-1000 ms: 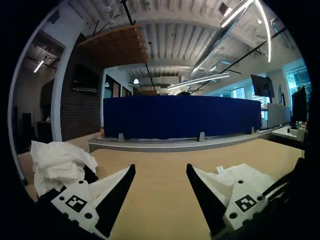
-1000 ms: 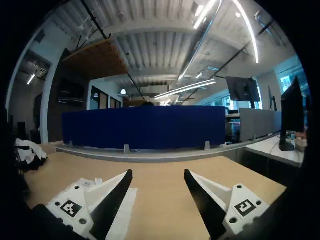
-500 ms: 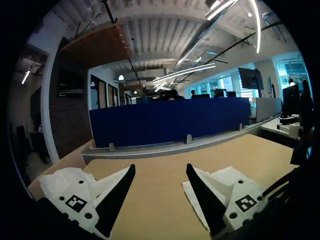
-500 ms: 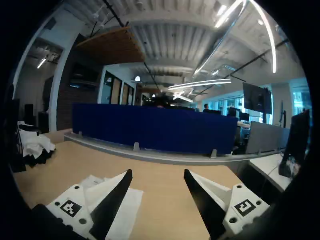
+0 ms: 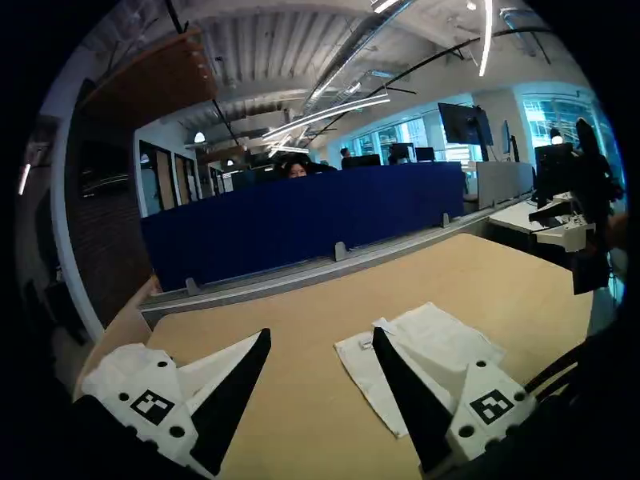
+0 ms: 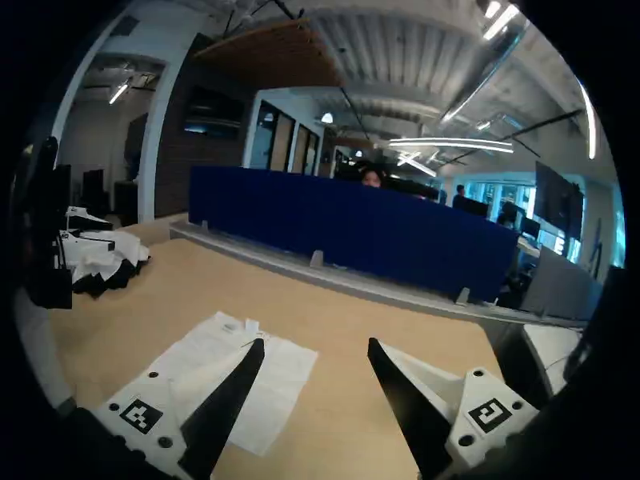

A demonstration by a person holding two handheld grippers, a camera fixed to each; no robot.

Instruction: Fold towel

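Note:
A white towel (image 5: 416, 352) lies flat on the wooden table (image 5: 320, 296), a small tag at its near-left corner. In the left gripper view my left gripper (image 5: 320, 332) hovers open above the table, its right finger over the towel's left part. In the right gripper view the same towel (image 6: 264, 376) spreads out under the left finger of my right gripper (image 6: 315, 342), which is open and holds nothing. The right gripper (image 5: 570, 232) also appears farther off at the right edge of the left gripper view.
A heap of crumpled white cloth (image 6: 104, 256) on something dark sits at the table's left end. A blue partition (image 6: 352, 232) on a grey rail runs along the far edge. Desks with monitors (image 5: 464, 124) stand beyond.
Both views have risen and tipped down, so more of the table and the whole towel now show. The left view has swung right, and the cloth heap has left it. Both grippers stay open.

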